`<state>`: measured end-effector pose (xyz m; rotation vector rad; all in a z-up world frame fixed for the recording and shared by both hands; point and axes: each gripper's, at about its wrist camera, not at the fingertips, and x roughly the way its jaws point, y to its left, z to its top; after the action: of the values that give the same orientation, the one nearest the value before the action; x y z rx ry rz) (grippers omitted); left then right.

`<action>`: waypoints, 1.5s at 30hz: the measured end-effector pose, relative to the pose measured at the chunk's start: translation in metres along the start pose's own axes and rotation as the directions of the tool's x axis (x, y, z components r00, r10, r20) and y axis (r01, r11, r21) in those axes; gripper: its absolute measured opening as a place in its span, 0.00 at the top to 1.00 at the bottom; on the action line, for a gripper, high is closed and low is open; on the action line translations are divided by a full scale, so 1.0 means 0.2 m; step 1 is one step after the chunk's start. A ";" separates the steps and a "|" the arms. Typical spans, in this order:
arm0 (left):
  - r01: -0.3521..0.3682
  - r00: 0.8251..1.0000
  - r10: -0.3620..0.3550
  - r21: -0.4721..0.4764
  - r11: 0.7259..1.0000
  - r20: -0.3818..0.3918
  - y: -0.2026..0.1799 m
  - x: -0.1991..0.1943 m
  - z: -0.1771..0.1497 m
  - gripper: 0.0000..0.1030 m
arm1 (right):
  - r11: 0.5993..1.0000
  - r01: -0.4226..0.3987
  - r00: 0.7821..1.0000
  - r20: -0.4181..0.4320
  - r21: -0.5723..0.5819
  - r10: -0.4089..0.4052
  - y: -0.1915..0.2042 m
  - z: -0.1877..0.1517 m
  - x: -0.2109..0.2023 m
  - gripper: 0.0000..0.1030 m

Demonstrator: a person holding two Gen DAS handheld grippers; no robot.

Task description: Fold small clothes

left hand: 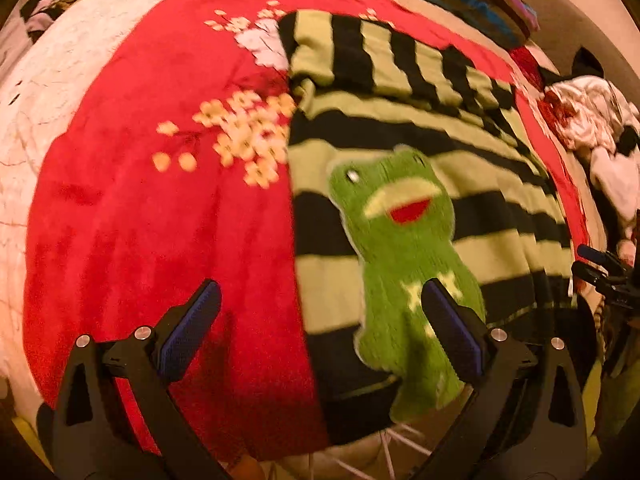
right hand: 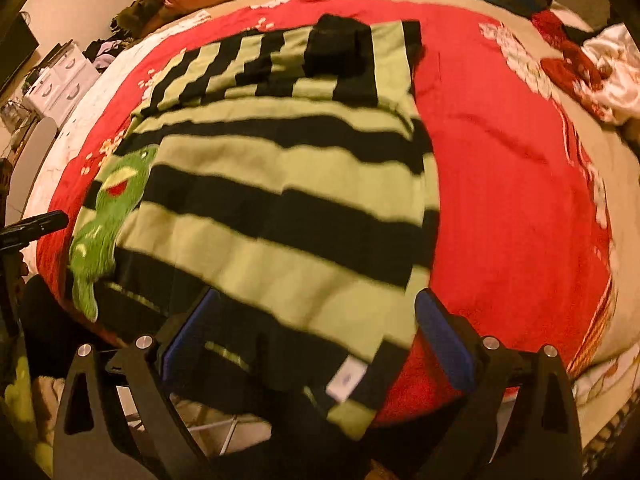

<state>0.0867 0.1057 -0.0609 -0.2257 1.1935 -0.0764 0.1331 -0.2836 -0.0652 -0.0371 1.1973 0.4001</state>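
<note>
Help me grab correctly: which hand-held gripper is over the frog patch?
The left hand-held gripper: its right finger overlaps the green frog patch; the right hand-held gripper straddles the hem label corner.

Sweater (right hand: 280,208) hem cut off by btm edge; motion-blurred.

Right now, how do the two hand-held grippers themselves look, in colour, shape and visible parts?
Both look alike. The left gripper has two black plastic fingers with triangular cut-outs, round silver bolts at the joints, and textured blue pads on the inner faces. The right gripper shows the same black fingers, silver bolts and blue pads. No cables, markings or sleeves are visible.
</note>
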 end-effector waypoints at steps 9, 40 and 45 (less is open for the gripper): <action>0.024 0.995 -0.024 -0.006 1.000 -0.093 -0.07 0.09 -0.15 0.09 | 0.998 0.013 0.997 -0.074 0.053 -0.010 -0.02 -0.14 0.01 0.05; 0.049 0.989 -0.057 -0.066 0.997 -0.136 -0.07 0.13 -0.25 0.09 | 0.991 -0.097 0.995 -0.013 0.095 0.099 -0.10 -0.20 -0.09 0.85; 0.021 0.991 -0.031 -0.082 0.996 -0.131 -0.04 0.10 -0.26 0.09 | 0.986 -0.129 0.992 0.007 0.105 0.129 -0.12 -0.14 -0.11 0.85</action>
<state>0.0462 0.0873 -0.0959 -0.3112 1.3274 -0.0665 0.1097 -0.3193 -0.0602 0.1327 1.2225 0.4499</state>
